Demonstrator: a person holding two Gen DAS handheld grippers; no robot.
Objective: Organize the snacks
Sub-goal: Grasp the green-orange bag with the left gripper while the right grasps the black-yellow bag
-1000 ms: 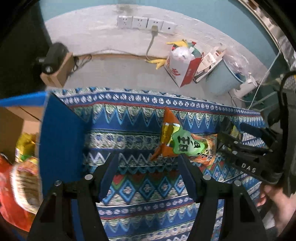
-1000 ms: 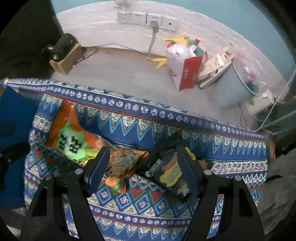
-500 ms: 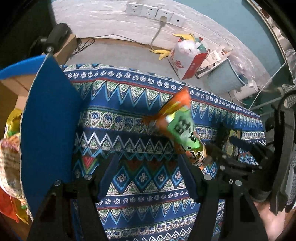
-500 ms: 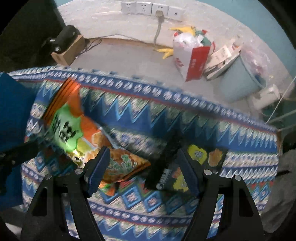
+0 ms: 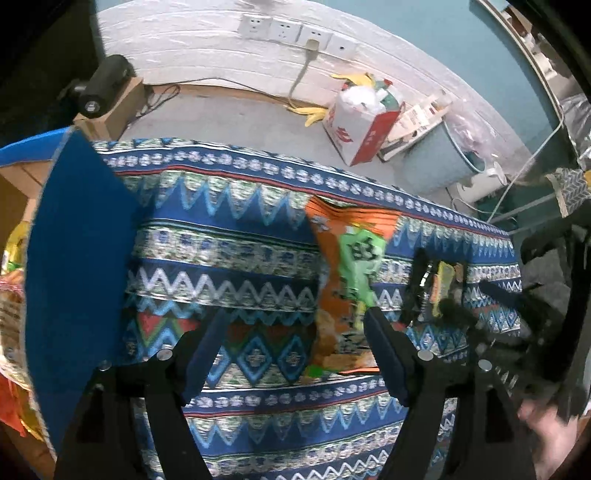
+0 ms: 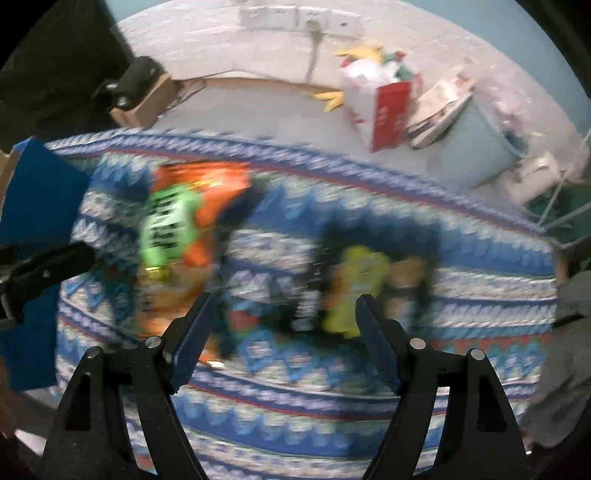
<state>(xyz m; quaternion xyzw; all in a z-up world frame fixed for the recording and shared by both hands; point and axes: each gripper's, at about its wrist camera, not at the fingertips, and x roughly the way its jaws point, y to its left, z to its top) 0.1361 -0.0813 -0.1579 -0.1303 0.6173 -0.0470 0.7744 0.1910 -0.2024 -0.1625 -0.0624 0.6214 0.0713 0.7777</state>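
Note:
An orange snack bag with a green label (image 5: 347, 280) lies on the patterned cloth, just ahead of my left gripper (image 5: 295, 325), which is open and empty; the bag lies close to its right finger. The bag also shows blurred in the right wrist view (image 6: 177, 236). A dark snack pack with yellow print (image 6: 354, 288) lies ahead of my right gripper (image 6: 284, 310), which is open and empty. That pack shows in the left wrist view (image 5: 439, 288), with the right gripper (image 5: 498, 321) just right of it.
A blue box (image 5: 77, 258) with several snack bags (image 5: 11, 310) inside stands at the left. The table's far edge drops to a floor with a red-and-white bag (image 5: 362, 125), a bin (image 5: 439, 162) and a wall socket strip (image 5: 295, 33).
The orange bag has turned and now lies lengthwise close in front of my left gripper. The right wrist view is blurred from fast motion, and the dark pack sits more central ahead of it.

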